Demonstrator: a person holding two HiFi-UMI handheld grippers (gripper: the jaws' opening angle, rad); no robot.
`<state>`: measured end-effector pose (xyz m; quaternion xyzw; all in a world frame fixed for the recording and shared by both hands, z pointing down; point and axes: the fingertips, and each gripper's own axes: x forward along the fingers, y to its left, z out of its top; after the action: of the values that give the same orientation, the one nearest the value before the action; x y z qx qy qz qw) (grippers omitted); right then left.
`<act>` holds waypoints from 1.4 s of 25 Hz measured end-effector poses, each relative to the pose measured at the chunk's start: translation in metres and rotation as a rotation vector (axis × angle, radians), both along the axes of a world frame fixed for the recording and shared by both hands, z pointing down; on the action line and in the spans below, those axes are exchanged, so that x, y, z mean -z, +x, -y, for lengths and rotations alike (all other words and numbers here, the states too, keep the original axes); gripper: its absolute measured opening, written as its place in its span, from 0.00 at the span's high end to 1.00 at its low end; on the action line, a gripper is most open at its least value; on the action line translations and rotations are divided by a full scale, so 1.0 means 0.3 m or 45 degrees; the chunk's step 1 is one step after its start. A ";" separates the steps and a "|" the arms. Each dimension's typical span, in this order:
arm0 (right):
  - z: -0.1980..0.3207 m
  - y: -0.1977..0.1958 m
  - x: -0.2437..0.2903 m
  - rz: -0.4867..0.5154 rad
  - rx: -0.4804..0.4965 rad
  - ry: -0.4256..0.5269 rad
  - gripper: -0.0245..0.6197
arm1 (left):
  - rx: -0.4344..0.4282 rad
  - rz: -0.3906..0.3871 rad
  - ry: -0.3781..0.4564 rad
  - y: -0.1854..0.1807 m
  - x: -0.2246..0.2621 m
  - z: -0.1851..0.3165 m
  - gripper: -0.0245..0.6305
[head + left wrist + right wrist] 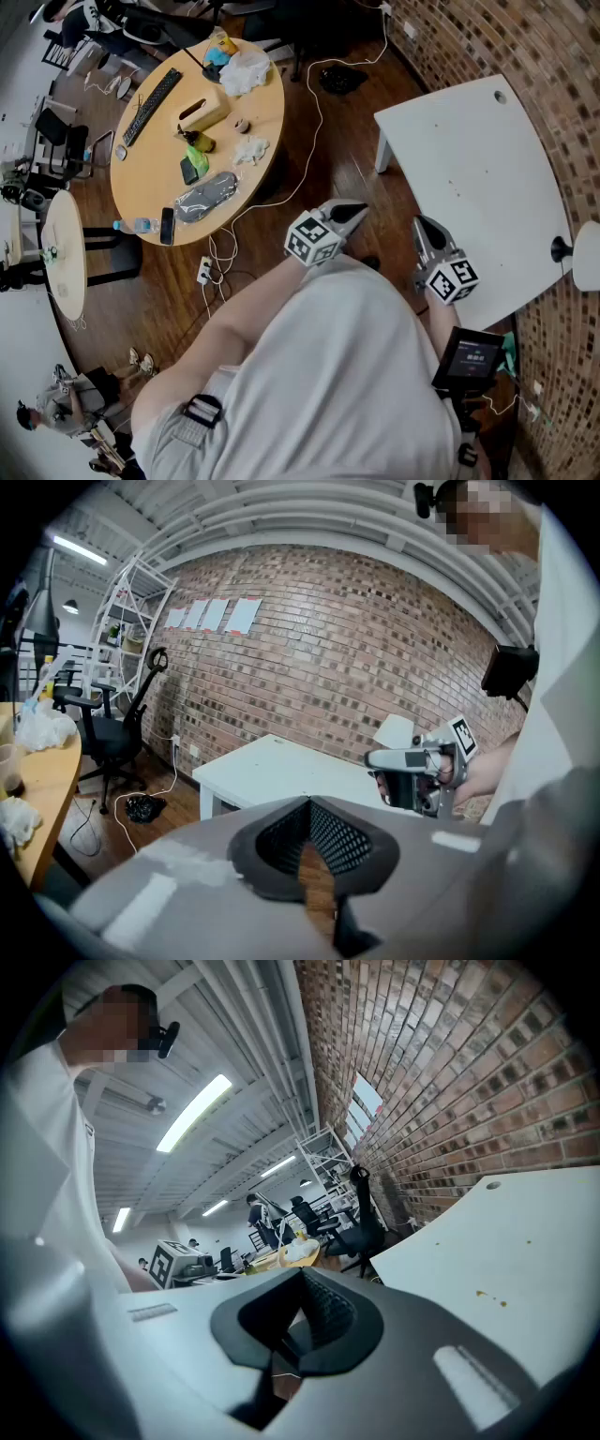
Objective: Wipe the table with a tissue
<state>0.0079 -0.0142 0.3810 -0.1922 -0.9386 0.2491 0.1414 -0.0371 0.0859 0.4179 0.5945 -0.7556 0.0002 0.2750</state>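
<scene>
Wiping has not begun: the left tongs (350, 216) and right tongs (424, 231) are both pressed together and empty beside the spotted white counter (469, 178), so the next move is likely fetching a crumpled tissue (250, 150) from the round counter (155, 173) well apart.

The table (469, 178) is seen as plain white with a few brown specks. The wall (487, 37) is patterned in red-brown brick with pale joints. The round table (267, 112) is coloured light tan, the floor (356, 131) dark brown. The left gripper (349, 214) and right gripper (422, 225) are finished grey, with black mesh-patterned pads (342, 836); black-and-white square markers are carried on their cubes (312, 241).
</scene>
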 end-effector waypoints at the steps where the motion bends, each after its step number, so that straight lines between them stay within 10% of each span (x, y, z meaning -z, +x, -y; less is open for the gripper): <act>1: -0.016 -0.028 0.000 0.002 -0.003 0.001 0.95 | -0.006 0.004 -0.001 -0.026 0.001 -0.016 0.96; 14: -0.202 -0.411 0.025 -0.030 0.078 0.077 0.95 | 0.017 0.024 -0.054 -0.394 -0.016 -0.222 0.95; 27: -0.468 -0.696 -0.030 -0.129 0.131 0.101 0.95 | 0.123 0.068 -0.457 -0.768 -0.216 -0.701 0.95; 35: -0.531 -0.805 0.013 -0.123 0.117 0.112 0.95 | -0.006 0.328 -0.905 -0.976 -0.331 -0.912 0.86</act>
<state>-0.2336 0.1453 0.3770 -0.2163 -0.9309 0.2101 0.2061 -0.3300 0.3594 0.5173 0.4588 -0.7355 0.3378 0.3667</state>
